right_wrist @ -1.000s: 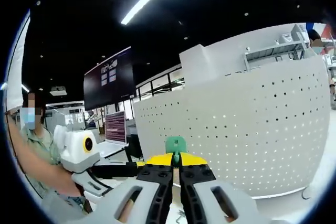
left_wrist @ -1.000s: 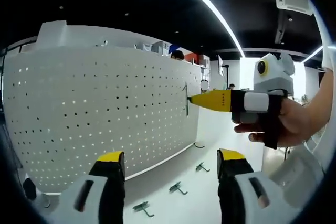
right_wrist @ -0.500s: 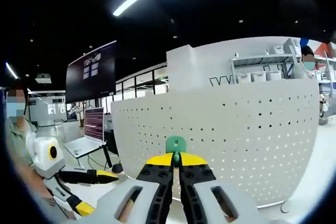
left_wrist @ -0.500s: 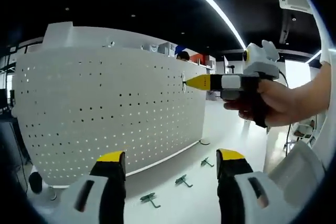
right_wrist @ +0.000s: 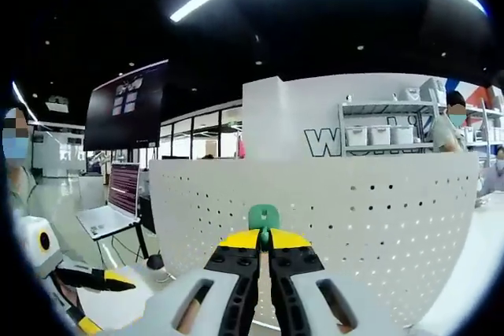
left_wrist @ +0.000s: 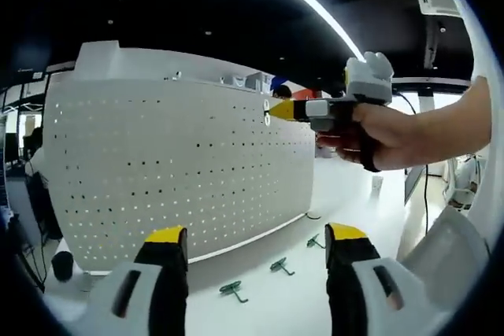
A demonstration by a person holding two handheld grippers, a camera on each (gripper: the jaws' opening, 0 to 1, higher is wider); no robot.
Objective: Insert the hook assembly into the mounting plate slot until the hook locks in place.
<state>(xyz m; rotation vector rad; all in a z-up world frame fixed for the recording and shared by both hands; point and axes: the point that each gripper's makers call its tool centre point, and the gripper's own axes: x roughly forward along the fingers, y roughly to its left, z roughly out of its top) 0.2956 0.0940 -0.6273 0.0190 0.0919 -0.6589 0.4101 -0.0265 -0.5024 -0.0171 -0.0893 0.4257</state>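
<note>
White counter (left_wrist: 260,304) is carrying spare hooks (left_wrist: 232,290) at six o'clock below the pegboard (left_wrist: 157,171); left claw (left_wrist: 256,238) is waiting spread. Right claw (right_wrist: 264,240) is pinching the green hook (right_wrist: 263,216); a tilted approach risks missing the slot.

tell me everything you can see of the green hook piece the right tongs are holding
The green hook piece looks like plastic: a small flat tab with rounded corners sticking up from the closed yellow tips of the right tongs, which pinch its lower end. It stands upright before the white pegboard; whether it touches the board cannot be told.
</note>
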